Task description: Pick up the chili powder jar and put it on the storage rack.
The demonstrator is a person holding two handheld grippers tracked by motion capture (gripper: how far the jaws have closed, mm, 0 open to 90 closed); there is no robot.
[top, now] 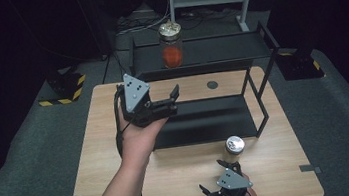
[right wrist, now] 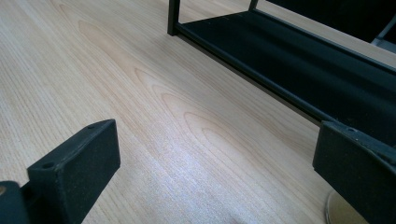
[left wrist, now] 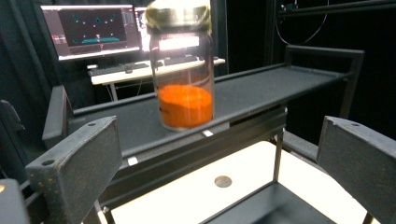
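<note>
Two jars are in play, and the nearer concern is the small jar (top: 234, 148) with a silvery lid, standing upright on the worktop (top: 98, 152) just in front of the black rack (top: 265, 112). It sits directly ahead of the right tongs (top: 221, 176), touching or nearly touching their far jaw; the right gripper view catches only a sliver of its base, so contact is hard to confirm. Those tongs are spread wide and hold nothing. The right hand is clearly the closer one. Farther off, the left tongs (top: 174, 95) hover released above the rack's lower shelf, aimed at the tall jar of orange powder (left wrist: 184, 70) upright on the top shelf (left wrist: 261, 91), which stands well apart from their jaws.
</note>
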